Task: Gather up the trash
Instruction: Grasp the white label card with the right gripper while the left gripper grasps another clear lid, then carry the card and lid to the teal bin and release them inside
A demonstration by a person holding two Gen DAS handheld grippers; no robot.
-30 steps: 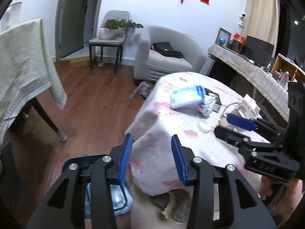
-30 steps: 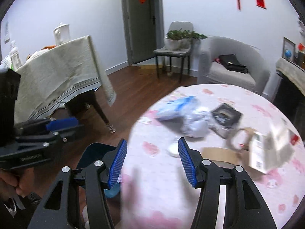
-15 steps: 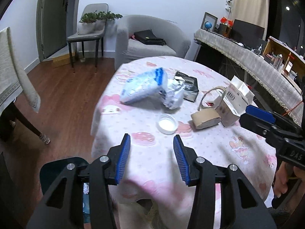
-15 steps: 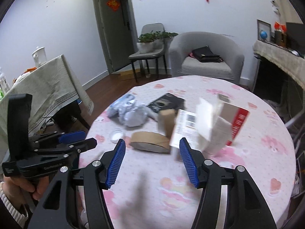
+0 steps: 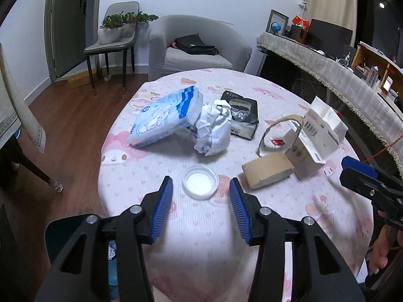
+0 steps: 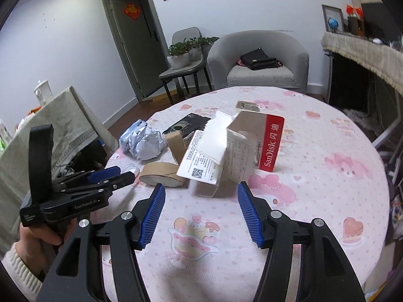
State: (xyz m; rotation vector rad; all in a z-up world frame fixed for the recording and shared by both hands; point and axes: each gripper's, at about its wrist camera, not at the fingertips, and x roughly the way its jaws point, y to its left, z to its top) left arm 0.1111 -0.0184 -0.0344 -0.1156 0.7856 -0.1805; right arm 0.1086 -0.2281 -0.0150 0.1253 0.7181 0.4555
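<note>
In the left wrist view, one bin (image 5: 63,236) sits lower left, beside the table (image 5: 201,251). Left gripper (image 5: 201,196), bottom centre, has just been narrowing; it stands apart and holds nothing, one white lid (image 5: 200,184) lying beyond its tips. Above: one blue pack (image 5: 166,118), one crumpled wrapper (image 5: 214,130), one black packet (image 5: 243,118). Right of centre: one tape roll (image 5: 268,173), one white box (image 5: 317,136). In the right wrist view, right gripper (image 6: 201,196), bottom centre, gapes empty before that box.

Black grippers (image 5: 201,196), ribbed blue pads (image 6: 153,215), silver screws, cream knit sleeve (image 6: 17,271)
</note>
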